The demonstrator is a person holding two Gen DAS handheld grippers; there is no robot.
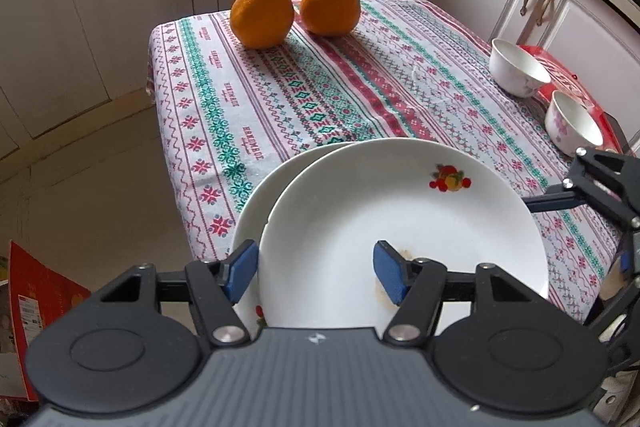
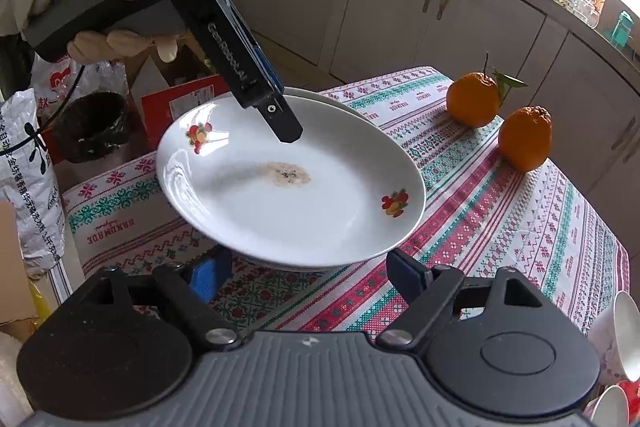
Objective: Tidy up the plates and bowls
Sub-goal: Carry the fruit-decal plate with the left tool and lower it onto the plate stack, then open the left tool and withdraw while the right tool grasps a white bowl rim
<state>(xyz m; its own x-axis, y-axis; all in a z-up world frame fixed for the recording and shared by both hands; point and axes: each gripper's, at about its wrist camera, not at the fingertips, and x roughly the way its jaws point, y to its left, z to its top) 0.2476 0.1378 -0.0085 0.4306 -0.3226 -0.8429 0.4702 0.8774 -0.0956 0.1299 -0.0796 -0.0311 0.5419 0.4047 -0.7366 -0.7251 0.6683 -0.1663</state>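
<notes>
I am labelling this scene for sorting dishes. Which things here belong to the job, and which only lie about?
Belong to the job: top plate, plate under it, two bowls.
Only lying about: two oranges, tablecloth, red box.

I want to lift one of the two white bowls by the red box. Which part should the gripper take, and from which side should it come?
Probably the rim. Both bowls, the farther bowl and the nearer bowl, stand upright and open on top, with thin walls. Come from above, one pad inside and one outside the wall, on the side away from the red box behind them. The right gripper is closer.
</notes>
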